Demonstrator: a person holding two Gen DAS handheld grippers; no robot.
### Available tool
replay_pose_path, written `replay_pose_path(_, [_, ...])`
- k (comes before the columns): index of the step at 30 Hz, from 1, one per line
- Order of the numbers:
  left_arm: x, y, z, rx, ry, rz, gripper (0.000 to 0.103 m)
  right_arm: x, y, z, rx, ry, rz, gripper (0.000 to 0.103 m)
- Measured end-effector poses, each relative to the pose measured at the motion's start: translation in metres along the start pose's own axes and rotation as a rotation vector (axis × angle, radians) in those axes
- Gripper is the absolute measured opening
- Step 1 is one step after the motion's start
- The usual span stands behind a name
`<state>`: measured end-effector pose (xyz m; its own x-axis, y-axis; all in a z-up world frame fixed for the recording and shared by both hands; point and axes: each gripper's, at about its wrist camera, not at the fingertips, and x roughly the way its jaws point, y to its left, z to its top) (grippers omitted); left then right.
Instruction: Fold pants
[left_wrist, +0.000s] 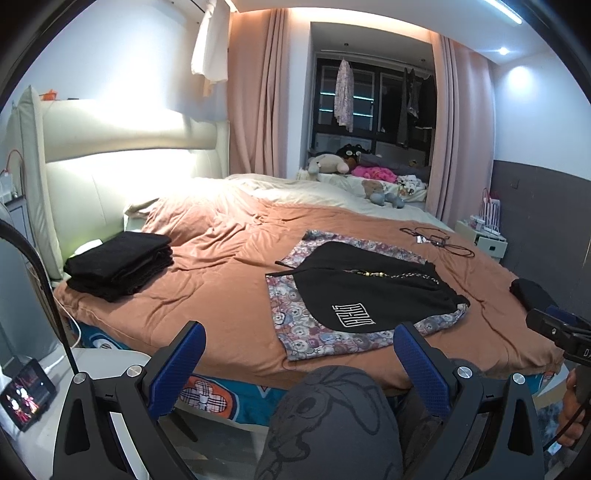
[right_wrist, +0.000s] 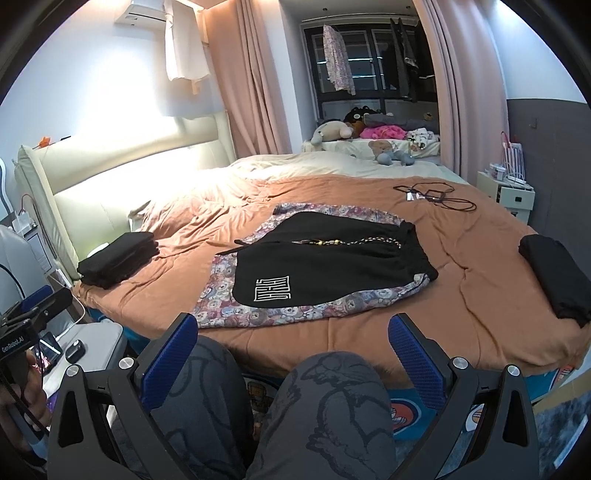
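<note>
**Both grippers idle, pants laid out and waiting**

While nothing is gripped yet, the left gripper (left_wrist: 299, 363) and right gripper (right_wrist: 293, 354) both hang back off the near edge of the bed (right_wrist: 369, 343), over the person's knees (right_wrist: 325, 398), jaws spread wide and empty. Black pants (right_wrist: 332, 269) lie flat mid-bed with the white logo toward the camera, on top of a bear-print garment (right_wrist: 266, 306) that pokes out along the near side and the far-left corner; a beaded cord runs across the black fabric. Likely spread out like this so edges can be reached from the front.

Folded black stack (left_wrist: 120, 264) sits on the headboard side; another folded black piece (right_wrist: 557, 280) sits near the right edge. Probably done items parked clear of the work area. Cable tangle (right_wrist: 436, 195) lies beyond the pants, apart from them.

Judgement: no fold started on this pair. Next move probably needs each gripper on a near corner; risk of pinching the printed layer underneath too.
</note>
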<state>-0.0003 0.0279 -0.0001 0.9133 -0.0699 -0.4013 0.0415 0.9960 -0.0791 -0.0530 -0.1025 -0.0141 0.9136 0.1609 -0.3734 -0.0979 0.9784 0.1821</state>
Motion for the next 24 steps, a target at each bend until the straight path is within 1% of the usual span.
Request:
replay_pose_path(1, [0.002, -0.001, 0.001, 0.003, 0.002, -0.006, 0.103, 0.001, -0.001, 0.001, 0.013, -0.005, 0.005, 0.103])
replay_pose_path(4, [0.006, -0.001, 0.000, 0.005, 0.009, -0.013, 0.103, 0.004, 0.001, 0.002, -0.025, 0.066, -0.048, 0.103])
replay_pose_path(5, [0.007, -0.002, 0.000, 0.004, 0.011, -0.019, 0.103, 0.006, 0.002, 0.002, -0.054, 0.111, -0.075, 0.103])
replay_pose_path(6, [0.010, -0.002, -0.001, 0.004, 0.014, -0.020, 0.103, 0.007, 0.002, 0.002, -0.045, 0.124, -0.073, 0.103])
replay_pose_path(8, [0.014, -0.002, -0.001, 0.008, 0.018, -0.025, 0.102, 0.008, 0.002, 0.004, -0.040, 0.113, -0.070, 0.103])
replay_pose_path(9, [0.016, -0.003, -0.001, 0.009, 0.021, -0.031, 0.102, 0.008, 0.001, 0.004, -0.041, 0.089, -0.068, 0.103])
replay_pose_path(12, [0.024, -0.003, -0.001, 0.006, 0.032, -0.043, 0.101, 0.013, -0.001, 0.006, -0.023, 0.058, -0.062, 0.103])
replay_pose_path(16, [0.038, -0.001, 0.001, -0.019, 0.040, -0.049, 0.101, 0.022, -0.005, 0.010, 0.007, 0.031, -0.088, 0.103])
replay_pose_path(20, [0.054, -0.001, 0.002, -0.048, 0.047, -0.039, 0.101, 0.033, -0.014, 0.013, 0.055, -0.001, -0.073, 0.103])
replay_pose_path(21, [0.060, -0.001, 0.002, -0.053, 0.052, -0.028, 0.101, 0.036, -0.016, 0.013, 0.046, -0.009, -0.086, 0.103])
replay_pose_path(24, [0.078, -0.002, 0.003, -0.049, 0.071, 0.018, 0.101, 0.051, -0.022, 0.017, 0.055, 0.009, -0.095, 0.103])
